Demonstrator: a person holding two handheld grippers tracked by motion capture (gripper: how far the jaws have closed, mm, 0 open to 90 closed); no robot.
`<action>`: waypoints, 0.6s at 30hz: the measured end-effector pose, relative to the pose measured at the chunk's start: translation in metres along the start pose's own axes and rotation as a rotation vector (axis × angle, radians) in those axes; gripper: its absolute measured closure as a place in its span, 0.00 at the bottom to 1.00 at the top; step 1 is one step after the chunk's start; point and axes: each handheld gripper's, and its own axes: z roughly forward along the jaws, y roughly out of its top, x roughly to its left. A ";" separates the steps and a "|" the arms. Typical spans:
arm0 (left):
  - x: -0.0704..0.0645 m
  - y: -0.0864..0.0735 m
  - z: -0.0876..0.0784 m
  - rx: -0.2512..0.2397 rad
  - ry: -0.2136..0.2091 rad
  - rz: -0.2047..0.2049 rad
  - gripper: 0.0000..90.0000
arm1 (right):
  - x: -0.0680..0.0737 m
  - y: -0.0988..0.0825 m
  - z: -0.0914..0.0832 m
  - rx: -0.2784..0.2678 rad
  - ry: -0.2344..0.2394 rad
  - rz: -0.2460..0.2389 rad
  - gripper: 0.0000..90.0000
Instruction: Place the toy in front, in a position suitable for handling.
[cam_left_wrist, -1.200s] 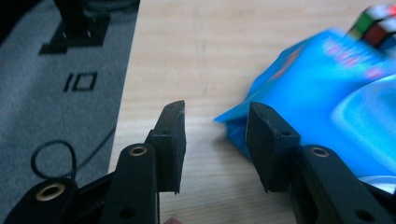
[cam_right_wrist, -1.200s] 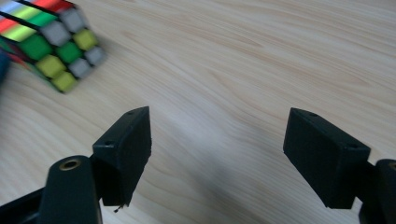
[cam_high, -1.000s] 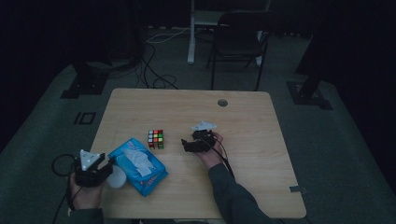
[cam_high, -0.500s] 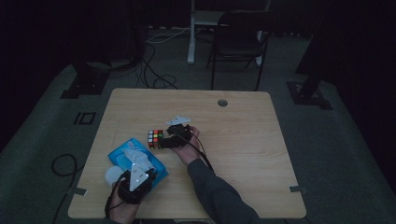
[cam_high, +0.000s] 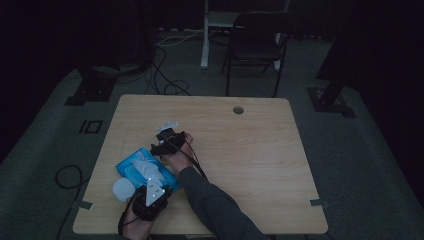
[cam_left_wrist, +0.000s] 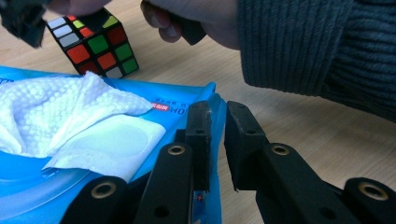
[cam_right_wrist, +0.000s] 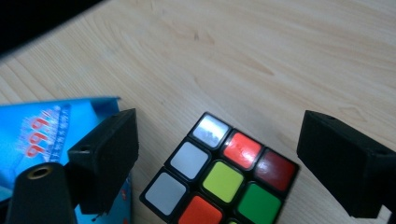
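A scrambled Rubik's cube (cam_right_wrist: 224, 182) sits on the wooden table (cam_high: 250, 150), beside the far edge of a blue wet-wipes pack (cam_high: 145, 167). My right gripper (cam_right_wrist: 226, 163) hangs over the cube, open, with one jaw on each side of it and not touching. In the high view the right gripper (cam_high: 161, 146) covers the cube. A white wipe (cam_left_wrist: 56, 107) sticks out of the pack's top. My left gripper (cam_left_wrist: 216, 135) is shut on the pack's near corner, whose blue edge runs between the jaws. The cube (cam_left_wrist: 93, 44) lies beyond the pack in the left gripper view.
A white round object (cam_high: 122, 189) lies left of the left gripper (cam_high: 156, 184), near the table's front edge. The person's dark sleeve (cam_high: 210, 200) crosses the front middle of the table. A black chair (cam_high: 260, 45) stands on the floor behind the table.
The right gripper has moved left from the table's middle to over the cube. The left gripper has moved right from the table's left edge to the pack's near corner.
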 end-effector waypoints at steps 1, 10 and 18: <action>0.000 -0.001 0.000 0.002 0.001 -0.002 0.90 | 0.001 -0.001 0.002 0.011 -0.022 -0.013 0.14; 0.005 -0.009 -0.005 0.010 0.014 -0.028 0.90 | -0.008 -0.011 0.002 0.084 0.003 -0.038 0.16; 0.007 -0.015 -0.014 0.016 0.026 -0.029 0.90 | -0.012 -0.016 0.006 0.110 0.042 -0.043 0.26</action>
